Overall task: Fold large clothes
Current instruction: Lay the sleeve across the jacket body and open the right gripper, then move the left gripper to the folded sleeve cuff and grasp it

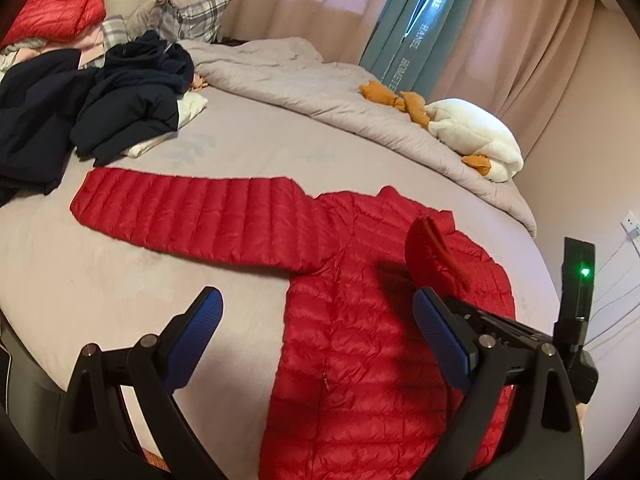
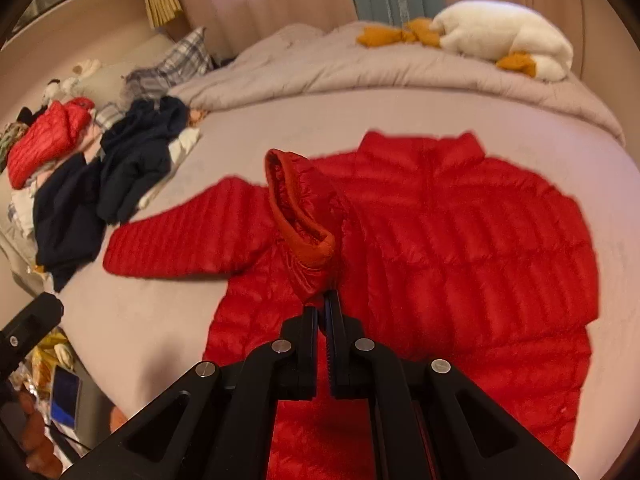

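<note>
A red quilted down jacket (image 1: 360, 320) lies flat on the bed, also in the right wrist view (image 2: 460, 248). Its left sleeve (image 1: 192, 212) stretches out flat to the left. My right gripper (image 2: 324, 300) is shut on the right sleeve's cuff (image 2: 304, 220) and holds it raised over the jacket's body; the lifted cuff also shows in the left wrist view (image 1: 436, 252). My left gripper (image 1: 316, 312) is open and empty, hovering above the jacket's lower body, with the right gripper's body (image 1: 576, 304) just to its right.
A pile of dark navy clothes (image 1: 100, 108) lies at the left of the bed, with a folded red jacket (image 1: 56, 8) and plaid pillows (image 1: 188, 16) behind. A bunched grey duvet (image 1: 320, 92) and a white plush goose (image 1: 476, 132) lie at the far side. Bedside clutter (image 2: 60, 392) sits lower left.
</note>
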### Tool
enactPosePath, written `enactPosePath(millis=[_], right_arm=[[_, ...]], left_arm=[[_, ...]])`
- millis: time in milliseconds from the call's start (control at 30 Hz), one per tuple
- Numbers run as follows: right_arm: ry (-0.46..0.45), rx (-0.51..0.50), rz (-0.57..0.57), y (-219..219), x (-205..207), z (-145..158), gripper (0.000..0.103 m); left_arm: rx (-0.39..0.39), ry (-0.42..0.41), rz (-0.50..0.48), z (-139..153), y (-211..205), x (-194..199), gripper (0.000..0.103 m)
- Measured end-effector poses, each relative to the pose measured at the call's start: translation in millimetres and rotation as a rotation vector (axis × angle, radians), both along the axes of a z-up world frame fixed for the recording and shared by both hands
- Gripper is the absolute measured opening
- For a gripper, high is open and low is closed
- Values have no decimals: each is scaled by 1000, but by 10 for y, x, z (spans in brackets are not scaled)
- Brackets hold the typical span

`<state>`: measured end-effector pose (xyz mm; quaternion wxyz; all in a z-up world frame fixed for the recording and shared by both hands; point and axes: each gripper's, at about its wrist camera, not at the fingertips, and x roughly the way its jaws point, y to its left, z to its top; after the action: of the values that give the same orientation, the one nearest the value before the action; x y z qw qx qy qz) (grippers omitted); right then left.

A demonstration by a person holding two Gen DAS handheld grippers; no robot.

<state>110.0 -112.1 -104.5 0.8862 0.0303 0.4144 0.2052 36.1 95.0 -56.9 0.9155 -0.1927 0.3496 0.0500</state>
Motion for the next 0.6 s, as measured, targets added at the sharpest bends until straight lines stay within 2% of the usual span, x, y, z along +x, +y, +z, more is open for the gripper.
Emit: enactPosePath(millis=[300,467,533,600], right_arm=[[88,-27,28,216,-19,-339,5],[70,-76,38,251,-64,-307,7],[66,-74,43,246,-82,-291,18],[40,-74,32,207,-131,-241,43]], left_arm=[[3,34,27,-121,111,-63,97],[0,45,48,-153,169,-90,97],[-6,46,53,-156,185,-107,97],[-11,45,51,-152,181,-130,97]])
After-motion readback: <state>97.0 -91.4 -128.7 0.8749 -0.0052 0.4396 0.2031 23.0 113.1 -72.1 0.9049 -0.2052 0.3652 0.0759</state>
